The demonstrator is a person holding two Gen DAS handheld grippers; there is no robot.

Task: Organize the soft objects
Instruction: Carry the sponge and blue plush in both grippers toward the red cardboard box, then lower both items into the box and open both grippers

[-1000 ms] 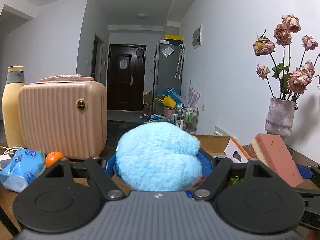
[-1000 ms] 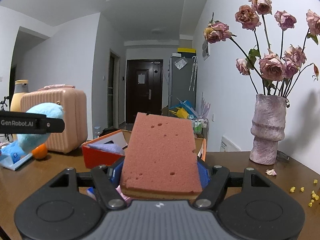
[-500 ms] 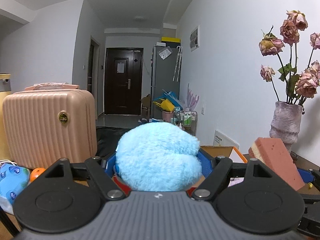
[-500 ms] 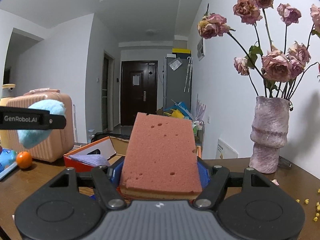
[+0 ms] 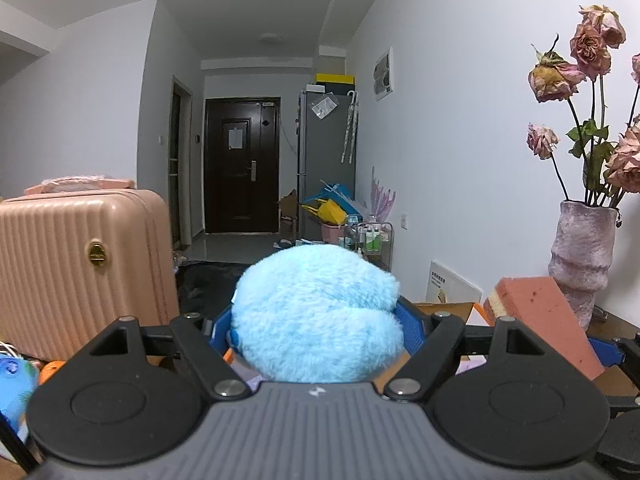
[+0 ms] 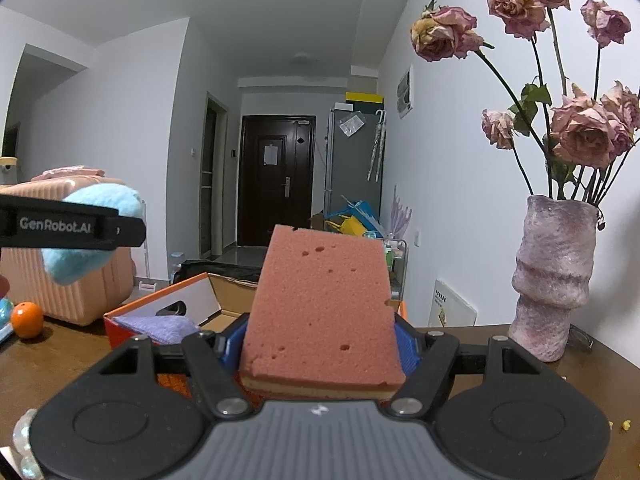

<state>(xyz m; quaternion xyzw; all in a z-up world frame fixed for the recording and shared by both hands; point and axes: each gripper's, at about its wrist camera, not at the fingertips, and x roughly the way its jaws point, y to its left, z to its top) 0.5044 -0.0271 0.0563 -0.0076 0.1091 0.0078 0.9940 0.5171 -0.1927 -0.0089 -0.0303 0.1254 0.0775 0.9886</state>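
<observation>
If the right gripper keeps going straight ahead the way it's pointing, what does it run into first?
Probably the orange cardboard box: the right gripper, shut on the pink sponge, points over its open top. Depth is unclear, so it might pass above the box.

Cloth in box, suitcase left, vase right.

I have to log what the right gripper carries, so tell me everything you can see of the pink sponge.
The sponge is a flat rectangular slab: a salmon-pink foam face pitted with small holes and a thin yellow layer beneath. One edge has a small nick. The right gripper is shut on it, blue pads pressing both sides, and it tilts up and away from the camera, above the table. From the left wrist view it shows at the right.
</observation>
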